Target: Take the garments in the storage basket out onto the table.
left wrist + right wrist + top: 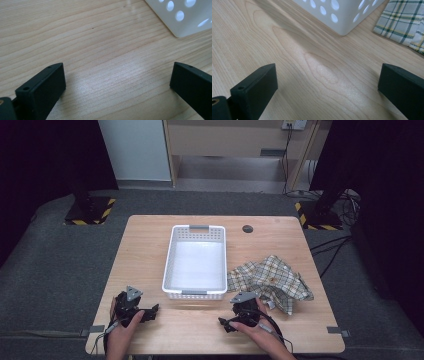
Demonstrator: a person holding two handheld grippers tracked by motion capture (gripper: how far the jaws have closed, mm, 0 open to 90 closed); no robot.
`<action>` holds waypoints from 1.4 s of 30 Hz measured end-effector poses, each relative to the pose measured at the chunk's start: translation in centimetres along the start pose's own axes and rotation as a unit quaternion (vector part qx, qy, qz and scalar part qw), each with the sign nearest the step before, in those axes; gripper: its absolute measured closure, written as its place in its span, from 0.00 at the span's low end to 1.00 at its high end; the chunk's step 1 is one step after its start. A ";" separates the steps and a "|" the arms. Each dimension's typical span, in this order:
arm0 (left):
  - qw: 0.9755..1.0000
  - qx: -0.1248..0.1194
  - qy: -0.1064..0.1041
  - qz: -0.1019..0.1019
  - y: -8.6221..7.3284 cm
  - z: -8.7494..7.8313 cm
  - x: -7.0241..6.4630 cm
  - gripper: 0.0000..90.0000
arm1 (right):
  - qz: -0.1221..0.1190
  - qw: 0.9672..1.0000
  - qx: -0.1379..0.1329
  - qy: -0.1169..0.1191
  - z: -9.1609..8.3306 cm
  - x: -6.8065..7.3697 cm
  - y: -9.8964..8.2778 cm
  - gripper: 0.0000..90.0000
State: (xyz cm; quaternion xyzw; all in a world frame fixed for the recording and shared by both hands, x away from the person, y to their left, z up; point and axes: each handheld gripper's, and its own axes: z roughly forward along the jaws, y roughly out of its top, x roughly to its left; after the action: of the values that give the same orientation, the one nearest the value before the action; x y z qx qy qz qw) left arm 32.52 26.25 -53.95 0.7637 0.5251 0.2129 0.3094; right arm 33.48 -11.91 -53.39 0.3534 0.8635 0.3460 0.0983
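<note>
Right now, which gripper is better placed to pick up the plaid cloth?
Right. The right gripper rests open beside the plaid cloth; the left gripper lies across the white basket, farther off.

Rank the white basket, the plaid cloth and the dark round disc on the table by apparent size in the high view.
1. white basket
2. plaid cloth, crumpled, nearly as wide but covering less
3. dark round disc, far the smallest

Left hand-held gripper [150,312] at lower left, right hand-held gripper [225,323] at lower centre; both jaws wide apart, tips pointing inward.
</note>
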 end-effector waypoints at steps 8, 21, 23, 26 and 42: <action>1.000 0.000 0.000 0.000 0.0 0.0 0.0 0.00 | 0.001 1.000 -0.004 -0.003 0.1 0.2 -0.1 0.02; 1.000 0.000 0.000 0.000 0.0 0.0 0.0 0.00 | -0.005 1.000 -0.015 -0.013 0.2 0.6 -0.4 0.01; 1.000 0.000 0.000 0.000 0.0 0.0 0.0 0.00 | -0.008 1.000 -0.016 -0.016 0.3 0.7 -0.4 0.01; 1.000 0.000 0.000 0.000 0.0 0.0 0.0 0.00 | -0.020 0.999 -0.019 -0.023 0.3 0.9 -0.6 0.01; 1.000 0.000 0.000 0.000 0.0 0.0 0.0 0.00 | -0.019 0.999 -0.024 -0.026 0.4 1.0 -0.8 0.00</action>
State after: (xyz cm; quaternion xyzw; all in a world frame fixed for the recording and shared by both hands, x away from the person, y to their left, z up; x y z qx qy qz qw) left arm 32.51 26.25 -53.95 0.7635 0.5252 0.2131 0.3095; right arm 32.49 -11.44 -54.09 0.3430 0.8586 0.3556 0.1364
